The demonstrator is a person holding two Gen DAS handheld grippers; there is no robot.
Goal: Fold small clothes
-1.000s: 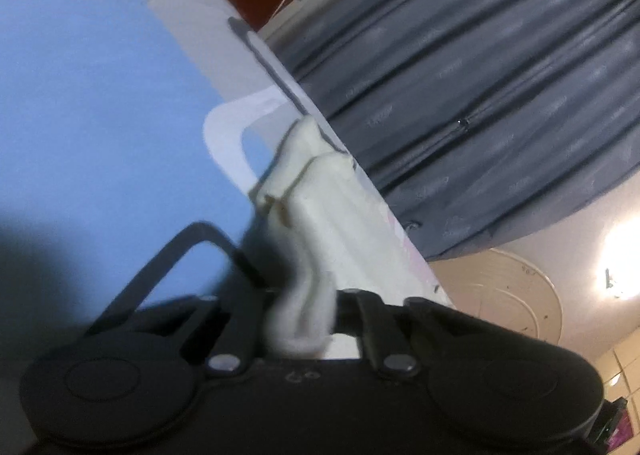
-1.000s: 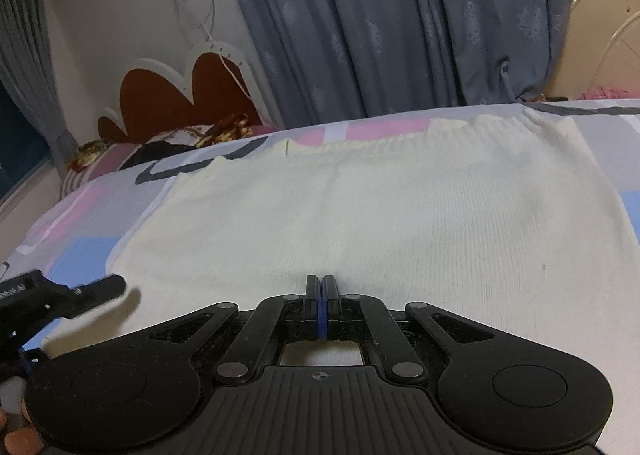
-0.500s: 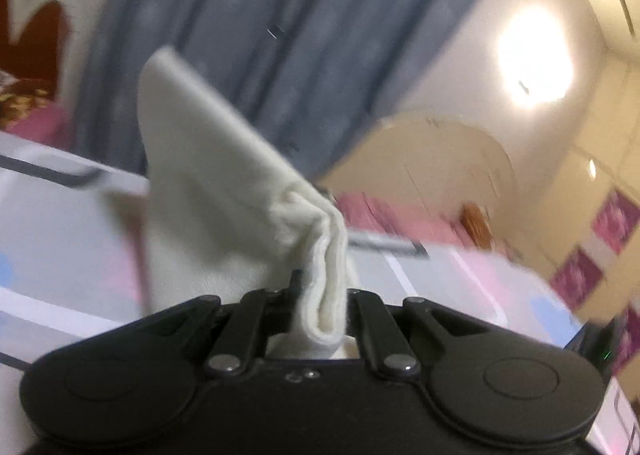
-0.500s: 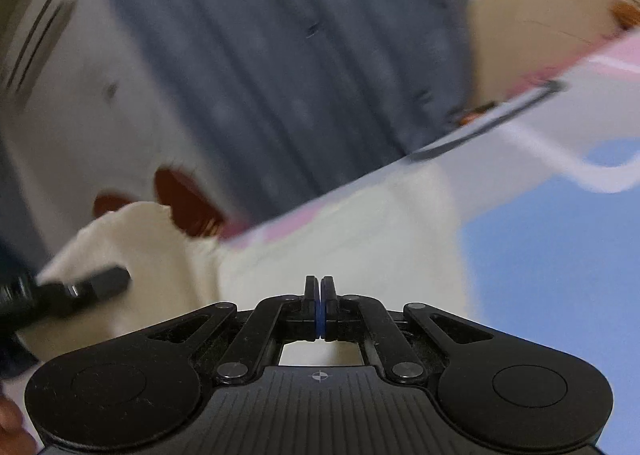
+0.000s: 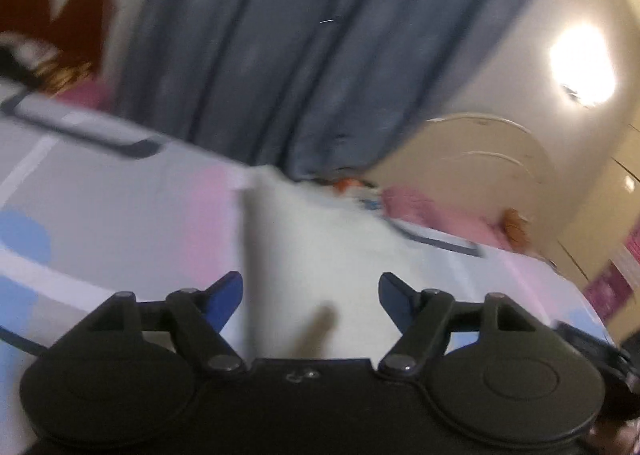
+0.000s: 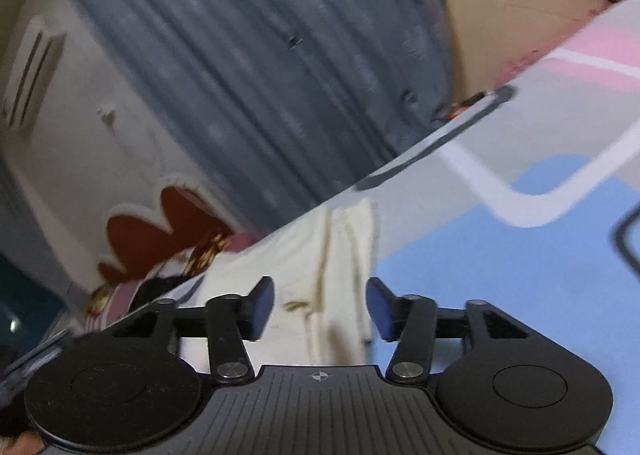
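Left claw [image 5: 311, 297]: jaws opening, already wide apart, pads clear of everything. The cream sweater [image 5: 320, 255] shows in the gap between them but lies below on the bed [image 5: 120, 215], not gripped. Frame is motion-blurred, so the fabric edges are soft. Its left edge runs roughly straight up from the left blue pad toward the far side of the bed.

Right claw [image 6: 320, 309]: jaws opening, about half spread. The sweater [image 6: 344, 255] sits in the gap here too, with a folded, layered edge running up between the pads; neither pad presses on it as far as I can see. Small dark marks on the fabric near the left pad, can't tell what they are.

The sweater lies on the bedsheet, which has blue, pink and white patches with dark outlines. In the right view it reaches toward the far edge of the bed, the blue patch just to its right.

Behind the bed: grey-blue curtain [image 5: 300, 55], red scalloped headboard [image 6: 160, 227] with pillows [image 6: 132, 291] at its foot, a bright wall lamp [image 5: 582, 63] and a cream rounded panel [image 5: 492, 175].
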